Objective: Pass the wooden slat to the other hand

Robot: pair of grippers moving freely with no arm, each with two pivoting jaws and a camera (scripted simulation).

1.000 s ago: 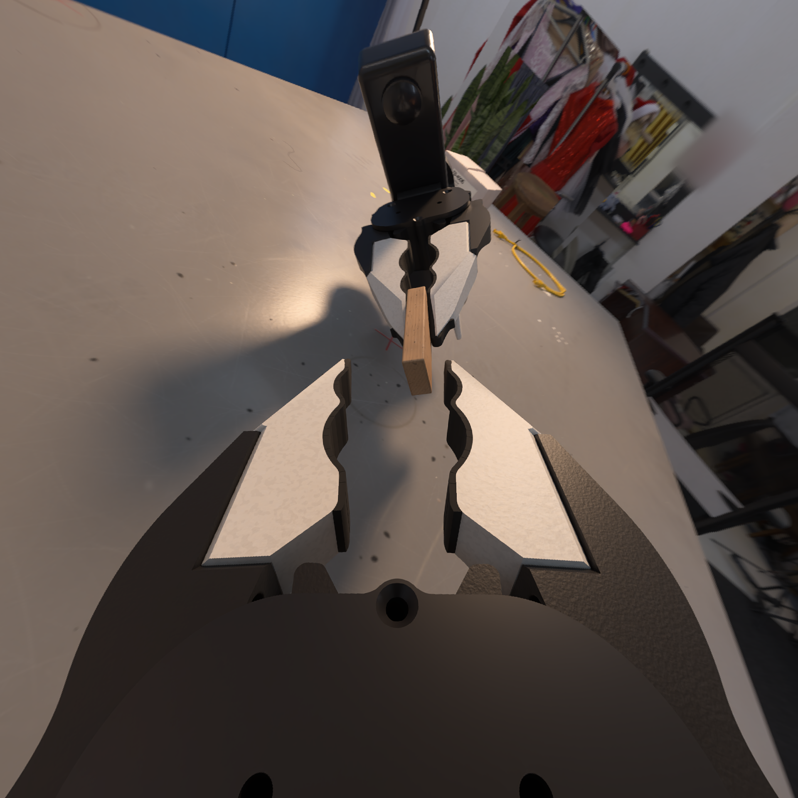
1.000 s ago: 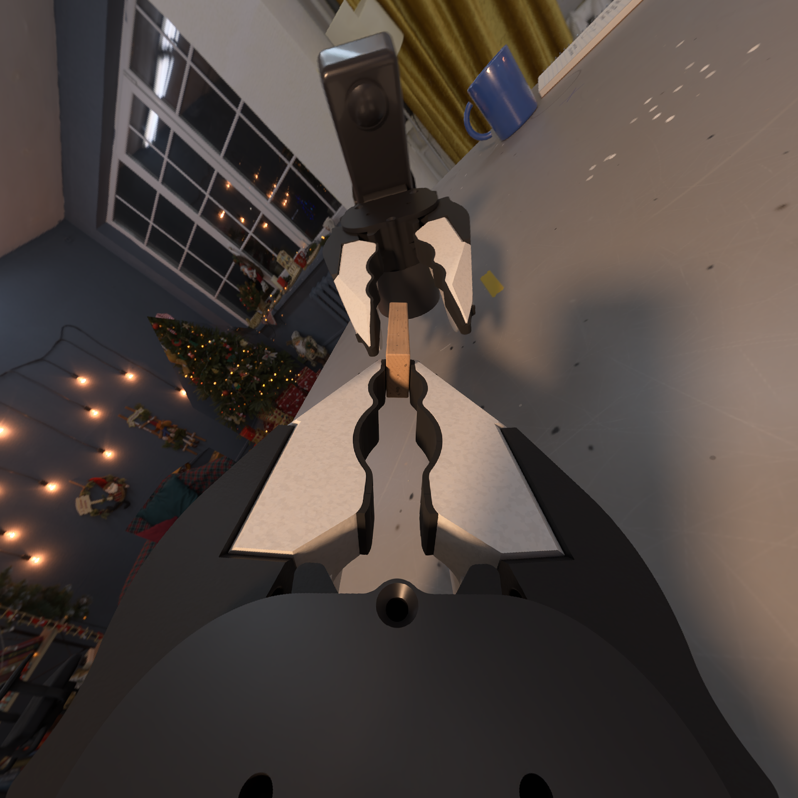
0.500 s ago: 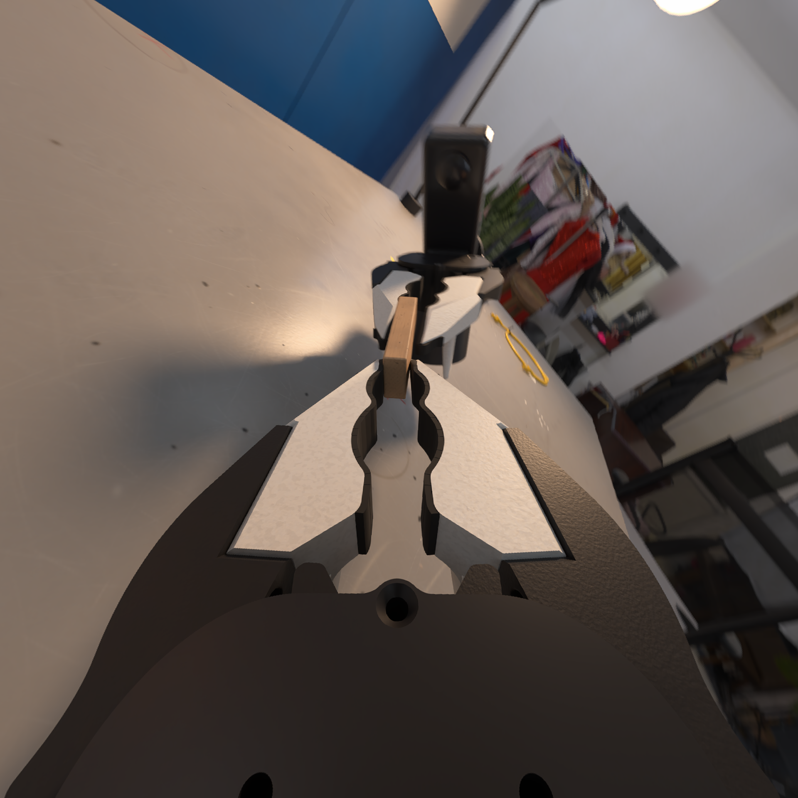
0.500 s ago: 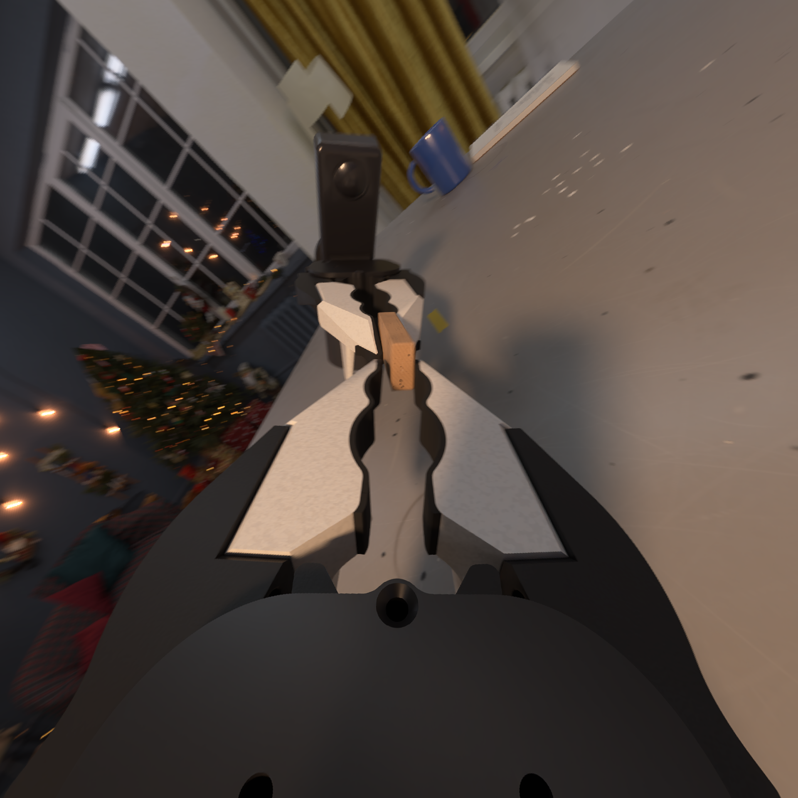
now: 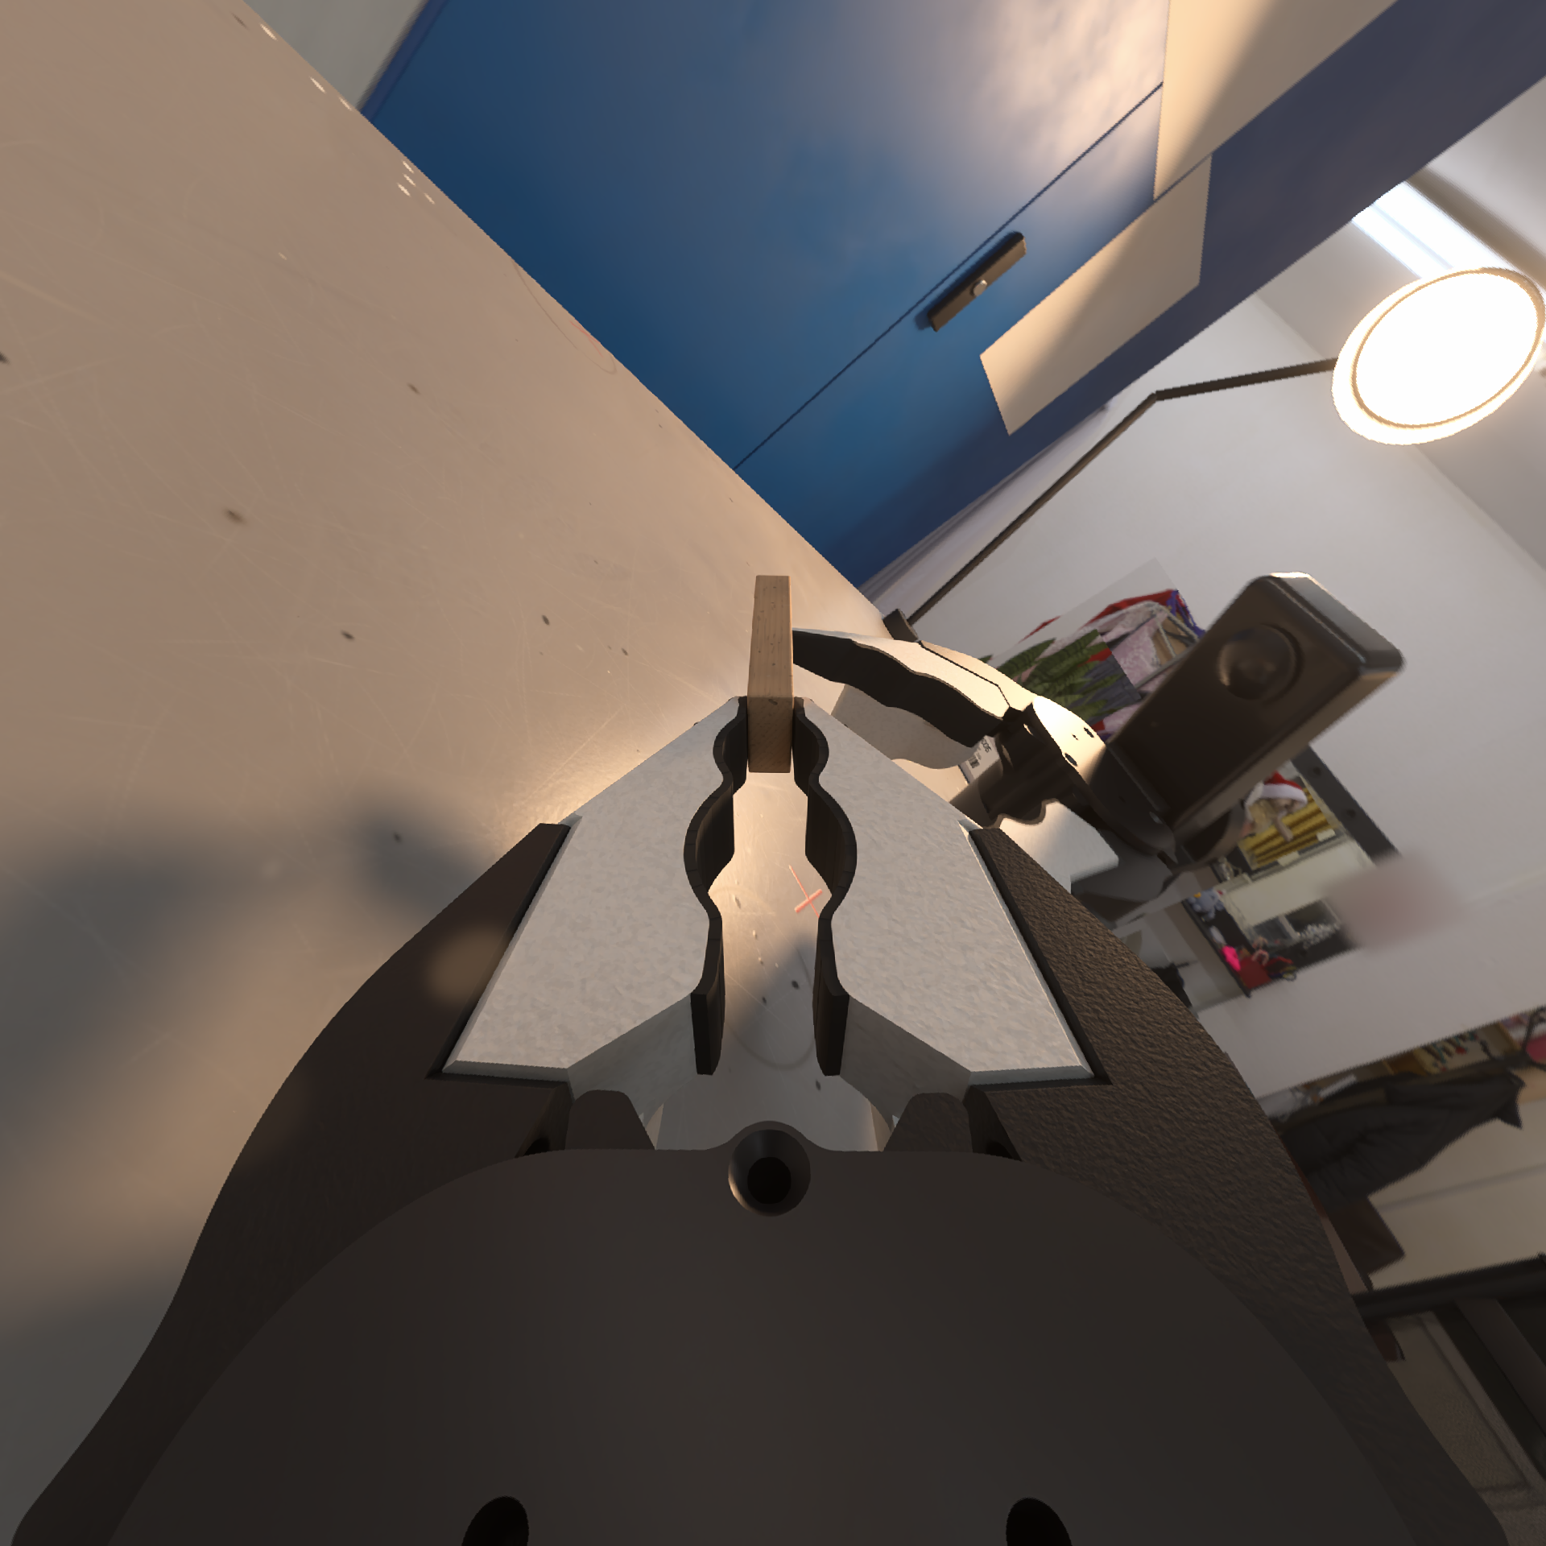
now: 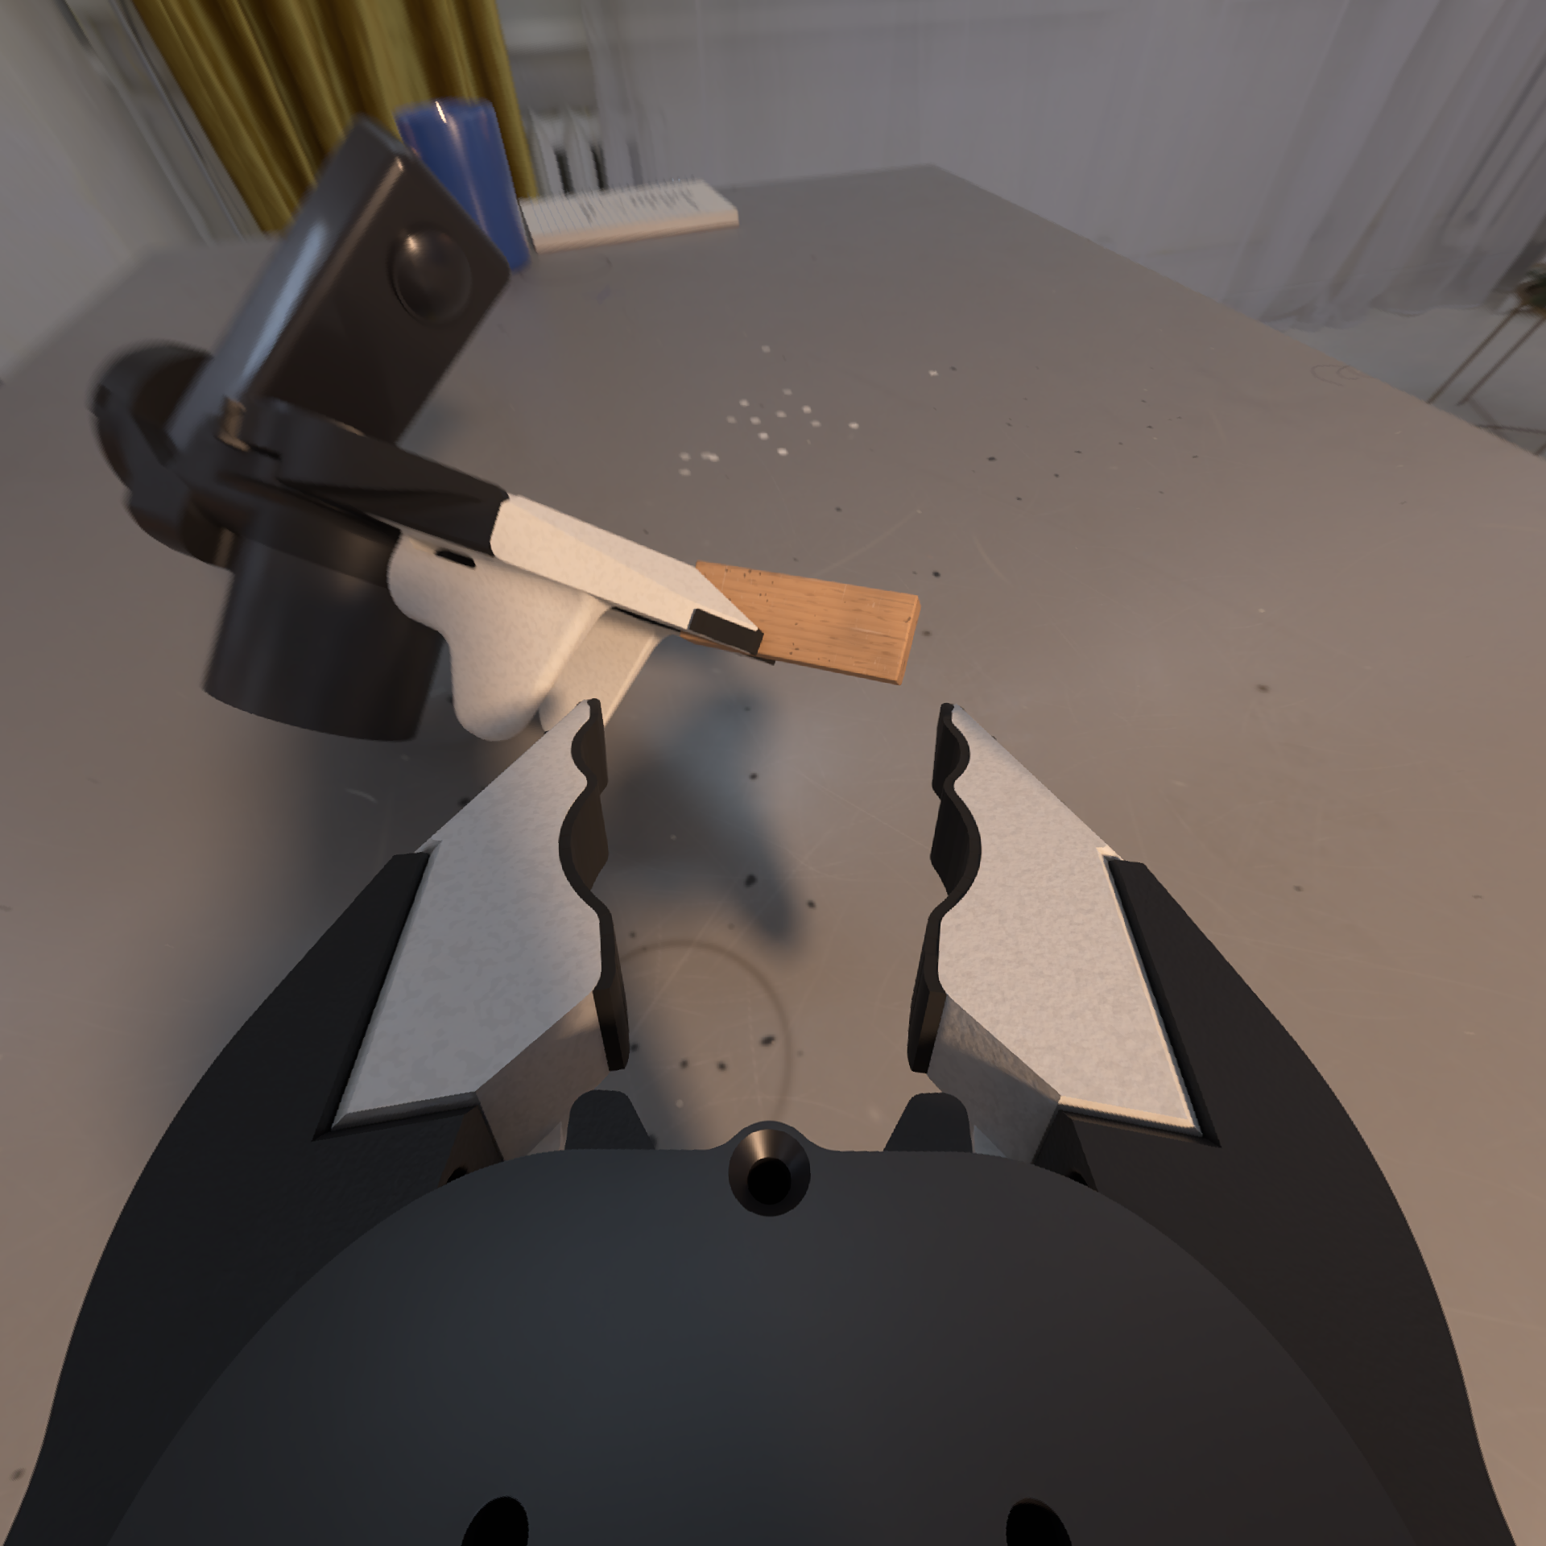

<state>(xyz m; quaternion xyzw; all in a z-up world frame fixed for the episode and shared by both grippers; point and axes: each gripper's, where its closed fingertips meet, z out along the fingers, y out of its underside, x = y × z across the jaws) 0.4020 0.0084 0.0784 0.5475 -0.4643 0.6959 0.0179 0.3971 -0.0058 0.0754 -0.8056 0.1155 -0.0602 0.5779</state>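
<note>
One hand-held gripper, the left, pinches the wooden slat while the right hand-held gripper is spread wide and empty, so the pass looks done.

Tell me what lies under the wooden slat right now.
Only bare grey table and a soft shadow lie under the wooden slat; its near end is hidden inside the left hand-held gripper.

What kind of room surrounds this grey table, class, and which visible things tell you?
Probably a lived-in workroom or studio: blue cabinet, gold curtains, a blue mug on the table.
</note>
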